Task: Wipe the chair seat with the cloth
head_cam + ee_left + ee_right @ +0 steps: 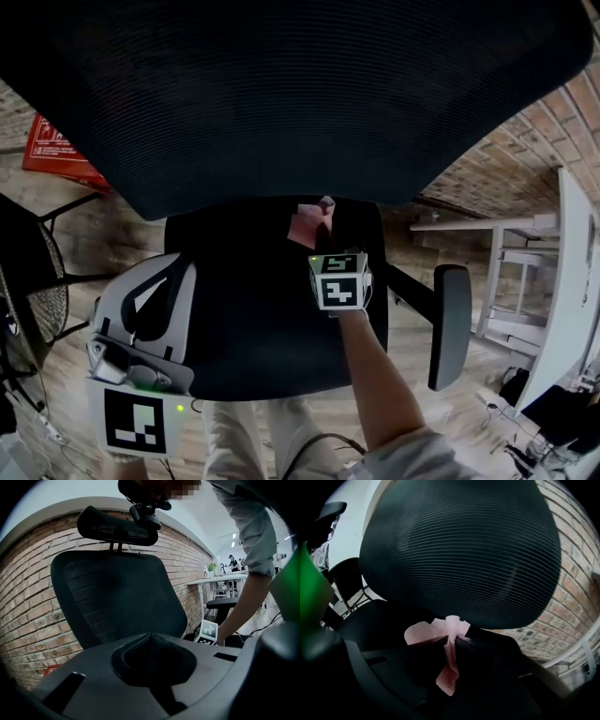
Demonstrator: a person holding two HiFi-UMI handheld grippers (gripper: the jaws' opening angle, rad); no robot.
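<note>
Right tongs pinch a pink cloth, its tail hanging down between them, at the rear of the black chair seat, just under the mesh backrest. Left tongs are pressed together, empty, by the seat's left edge. Behind the chair stands a brick wall.

An office; mesh desk chair, brick wall, white desks.
</note>
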